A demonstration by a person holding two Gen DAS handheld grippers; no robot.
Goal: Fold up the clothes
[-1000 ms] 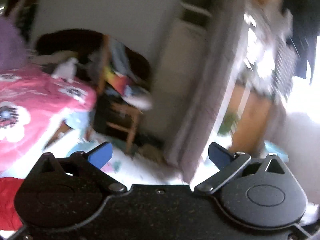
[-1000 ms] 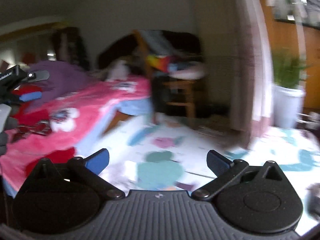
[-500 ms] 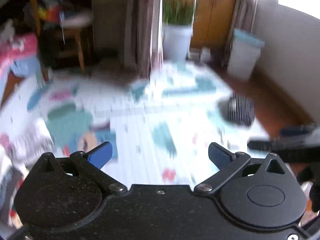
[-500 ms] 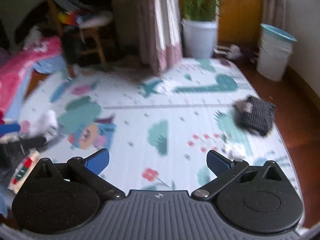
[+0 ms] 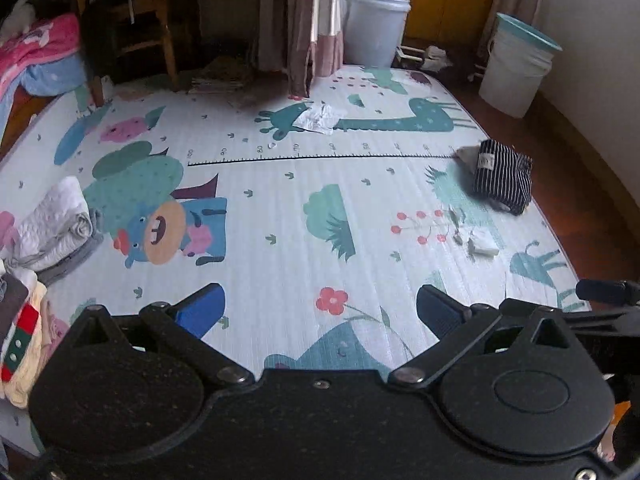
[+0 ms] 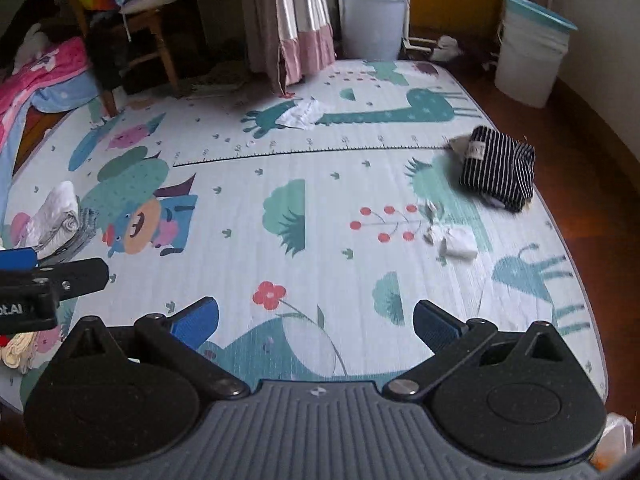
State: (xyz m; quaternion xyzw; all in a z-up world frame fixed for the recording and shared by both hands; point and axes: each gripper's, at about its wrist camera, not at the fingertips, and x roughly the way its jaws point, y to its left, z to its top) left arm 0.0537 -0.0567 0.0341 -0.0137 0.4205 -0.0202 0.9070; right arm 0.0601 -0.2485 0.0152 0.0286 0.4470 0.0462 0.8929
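Striped navy-and-white garment, folded into a compact bundle, lies at the far right edge of the play mat, beside bare wooden floor; a pale label shows on its near-left face. White quilted cloth, loosely rolled, rests at the mat's left edge, with a pile of cream, red and dark clothes nearer the camera along the same edge. Two scraps lie on the mat: a crumpled white one on the green giraffe print at the far side, and a small white one near the striped garment, just beside the red berry print.

Left claw and right claw are both released, blue pads spread wide with nothing between them, held above the near part of the mat. In each wrist view the other claw's dark arm intrudes at the frame edge.

Beyond the mat: a pink-hemmed curtain hanging to the floor, a white planter with green grass-like leaves, a white bucket with a teal rim by the curved wall, a wooden chair heaped with coloured items, and a bed with pink and blue covers at far left
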